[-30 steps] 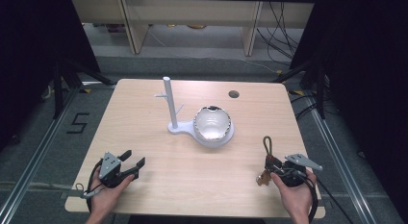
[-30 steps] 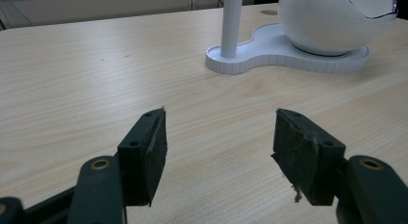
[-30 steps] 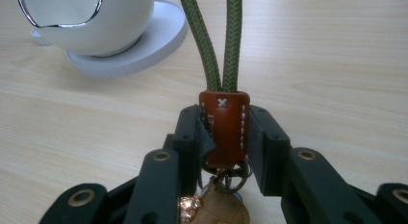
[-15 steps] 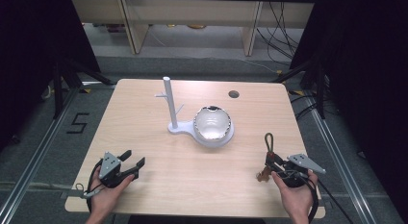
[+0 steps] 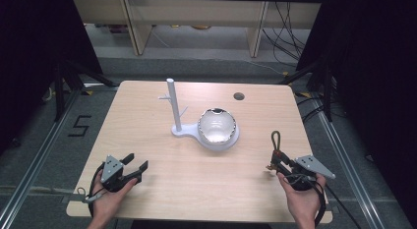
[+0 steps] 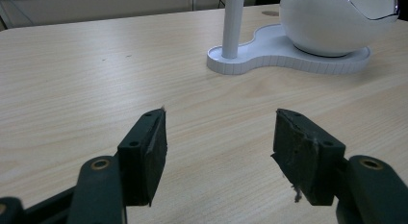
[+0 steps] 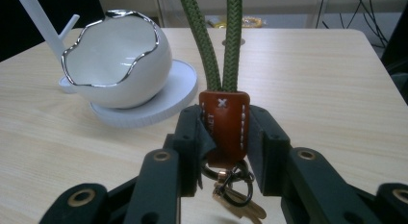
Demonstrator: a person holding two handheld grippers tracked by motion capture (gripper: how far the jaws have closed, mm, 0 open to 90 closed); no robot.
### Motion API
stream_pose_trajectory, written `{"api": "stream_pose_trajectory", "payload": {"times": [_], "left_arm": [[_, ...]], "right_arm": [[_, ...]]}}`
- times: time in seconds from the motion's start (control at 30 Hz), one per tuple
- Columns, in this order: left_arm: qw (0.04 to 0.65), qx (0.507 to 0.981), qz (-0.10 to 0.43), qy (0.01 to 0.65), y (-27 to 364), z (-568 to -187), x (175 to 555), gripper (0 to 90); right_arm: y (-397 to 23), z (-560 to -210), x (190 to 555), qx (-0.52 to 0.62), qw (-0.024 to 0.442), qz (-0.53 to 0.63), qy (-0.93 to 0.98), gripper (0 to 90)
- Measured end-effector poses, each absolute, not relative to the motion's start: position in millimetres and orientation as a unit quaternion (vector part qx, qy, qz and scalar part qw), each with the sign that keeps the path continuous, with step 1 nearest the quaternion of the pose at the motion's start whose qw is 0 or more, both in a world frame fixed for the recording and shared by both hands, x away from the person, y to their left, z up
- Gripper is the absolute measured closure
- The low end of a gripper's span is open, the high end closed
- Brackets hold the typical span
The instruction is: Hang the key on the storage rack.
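High view: the worktop point(image 5: 147, 121) carries a white stand point(image 5: 183, 129) near its middle, with an upright post point(image 5: 173, 103) and a white bowl point(image 5: 217, 126) with a silvery wavy rim on the stand's round end. A small dark hole point(image 5: 239, 96) sits toward the far right corner. Near the front left corner a hand holds the left gripper point(image 5: 135, 168), its fingers spread with nothing between them. Near the front right corner the other hand holds the right gripper point(image 5: 273, 163), which pinches a keychain point(image 5: 276, 146); the keychain's green cord loop points toward the far edge.

Left gripper view: the left gripper point(image 6: 219, 147) has its two fingers point(image 6: 149, 152) set wide apart above bare wood. Beyond them stand the post point(image 6: 232, 24) and the stand's base point(image 6: 269, 53), with the bowl point(image 6: 337, 22) on the base's right part.

Right gripper view: the right gripper point(image 7: 223, 147) has its fingers point(image 7: 192, 147) closed on the keychain's brown leather tab point(image 7: 223, 123). The green cord point(image 7: 216, 39) rises from the tab. A metal ring and key point(image 7: 233, 190) hang below it. The bowl point(image 7: 115, 63) sits on its base to the left, well apart.
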State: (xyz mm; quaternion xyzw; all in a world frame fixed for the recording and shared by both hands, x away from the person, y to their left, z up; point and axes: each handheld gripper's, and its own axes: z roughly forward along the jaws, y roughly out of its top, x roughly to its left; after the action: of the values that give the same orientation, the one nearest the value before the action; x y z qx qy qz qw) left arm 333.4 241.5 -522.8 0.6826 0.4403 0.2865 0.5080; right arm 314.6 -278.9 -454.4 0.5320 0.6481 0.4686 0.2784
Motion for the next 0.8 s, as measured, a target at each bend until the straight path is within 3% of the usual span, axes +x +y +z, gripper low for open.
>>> {"api": "stream_pose_trajectory", "payload": {"times": [0.5, 0.8], "left_arm": [[0.509, 0.682, 0.286, 0.441, 242, -523, 333, 35.7], [0.509, 0.682, 0.286, 0.441, 242, -523, 333, 35.7]], "right_arm": [[-268, -439, 315, 0.495, 0.304, 0.491, 0.65, 68.6], [-256, -433, 313, 0.494, 0.295, 0.511, 0.639, 68.6]]}}
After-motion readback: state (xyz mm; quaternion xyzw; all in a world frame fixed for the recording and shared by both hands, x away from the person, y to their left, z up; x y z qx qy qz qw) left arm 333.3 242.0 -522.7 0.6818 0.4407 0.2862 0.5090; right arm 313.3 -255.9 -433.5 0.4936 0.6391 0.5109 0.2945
